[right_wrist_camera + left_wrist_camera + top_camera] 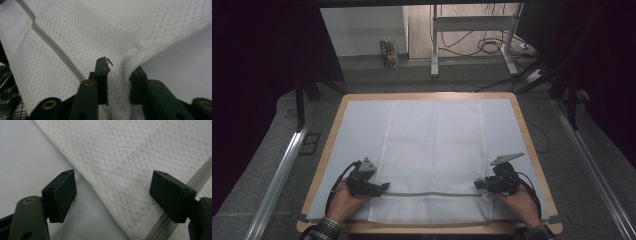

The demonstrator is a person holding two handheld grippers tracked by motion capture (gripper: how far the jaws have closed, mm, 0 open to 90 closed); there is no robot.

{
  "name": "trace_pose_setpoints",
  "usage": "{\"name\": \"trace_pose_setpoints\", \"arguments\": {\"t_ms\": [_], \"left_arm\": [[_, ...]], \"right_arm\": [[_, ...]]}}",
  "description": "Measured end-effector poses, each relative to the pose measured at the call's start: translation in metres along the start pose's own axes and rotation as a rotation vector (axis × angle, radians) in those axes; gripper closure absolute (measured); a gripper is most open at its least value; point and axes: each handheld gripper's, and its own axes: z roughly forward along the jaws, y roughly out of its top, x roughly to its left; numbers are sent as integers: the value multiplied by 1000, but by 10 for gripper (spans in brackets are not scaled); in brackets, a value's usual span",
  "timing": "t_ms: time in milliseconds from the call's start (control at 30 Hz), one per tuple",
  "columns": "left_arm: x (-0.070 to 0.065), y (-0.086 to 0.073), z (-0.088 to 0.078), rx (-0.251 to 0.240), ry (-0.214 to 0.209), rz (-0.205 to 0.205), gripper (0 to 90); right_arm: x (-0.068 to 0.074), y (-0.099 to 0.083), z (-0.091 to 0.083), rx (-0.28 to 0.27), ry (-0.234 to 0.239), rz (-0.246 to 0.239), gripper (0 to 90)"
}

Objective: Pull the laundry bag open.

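Observation:
A white mesh laundry bag (432, 145) lies flat on a white sheet (357, 130) over the wooden table (532, 145). Its grey zipper (432, 194) runs across near the front edge. My left gripper (384, 186) rests at the bag's left edge by the zipper end. Its jaws stand wide open (112, 195), one over the sheet and one over the mesh (130, 170), with the zipper (200, 177) beside it. At the bag's right edge my right gripper (477, 184) is shut (118, 75) on a bunched fold of mesh (120, 82), and the cloth rises toward it. The zipper (57, 51) runs off to its left.
Metal rails (282, 170) flank the table on both sides of the grey floor. Behind the table stand a desk frame (434, 45), loose cables (487, 45) and a small carton (388, 52). A plaid sleeve (324, 227) enters at the bottom left.

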Motion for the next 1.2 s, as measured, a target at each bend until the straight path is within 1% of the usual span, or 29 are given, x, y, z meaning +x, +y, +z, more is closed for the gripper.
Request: {"name": "trace_pose_setpoints", "arguments": {"t_ms": [33,67,100,167,233,300,433,467,500,533,567,600,633,667,700,733,767,800,833,867,900,1000,1033,1067,1100,1133,1200], "left_arm": [[0,0,0,0,0,0,213],[0,0,0,0,0,1,213],[0,0,0,0,0,0,213],[0,0,0,0,0,0,213],[0,0,0,2,1,0,212],[0,1,0,4,2,3,212],[-1,2,-1,6,7,10,215],[-3,3,-1,1,21,24,223],[-4,5,-2,-1,27,31,229],[-5,6,-2,-8,26,41,233],[-7,8,-2,-17,14,40,240],[-7,8,-2,-17,14,40,246],[-10,12,-2,-33,-6,47,246],[-12,14,-1,-37,-16,53,252],[-12,14,-1,-37,-16,53,264],[-19,20,0,-42,-33,74,279],[-19,20,0,-42,-33,74,291],[-26,25,3,-48,-42,100,309],[-29,28,3,-53,-46,115,321],[-29,28,3,-53,-46,115,328],[-33,31,4,-57,-47,125,334],[-39,39,4,-65,-37,147,348],[-40,41,3,-61,-28,159,350],[-40,42,0,-67,-6,171,350],[-38,43,-3,-76,5,169,355],[-35,43,-6,-86,6,158,340],[-30,43,-12,-109,28,139,334]], "right_arm": [[0,0,0,0,0,0,768],[-1,-3,-4,-3,-3,1,836],[-1,-3,-6,-5,-6,-10,855],[2,-3,-8,-11,-16,-41,864],[5,-1,-9,-21,-22,-52,869],[6,0,-9,-32,-15,-45,871],[5,1,-9,-35,-16,-35,871],[4,0,-10,-41,-8,-19,871],[4,0,-10,-41,-3,-14,871],[4,1,-10,-41,-2,-10,871],[3,1,-10,-47,-2,-4,871],[3,1,-10,-48,1,0,871],[3,1,-10,-46,0,4,871],[3,0,-10,-44,-1,6,871],[3,0,-10,-44,-1,6,871],[3,0,-9,-46,0,10,871],[3,0,-9,-46,0,10,871],[2,0,-10,-51,2,14,871],[2,0,-10,-54,3,16,870],[2,0,-10,-55,3,18,870],[2,0,-11,-57,1,18,870],[2,0,-11,-58,1,19,870],[2,0,-11,-57,1,18,870],[2,0,-11,-57,1,18,870],[2,0,-11,-57,1,17,870],[2,0,-11,-57,4,16,869],[2,0,-11,-57,4,16,869]]}}
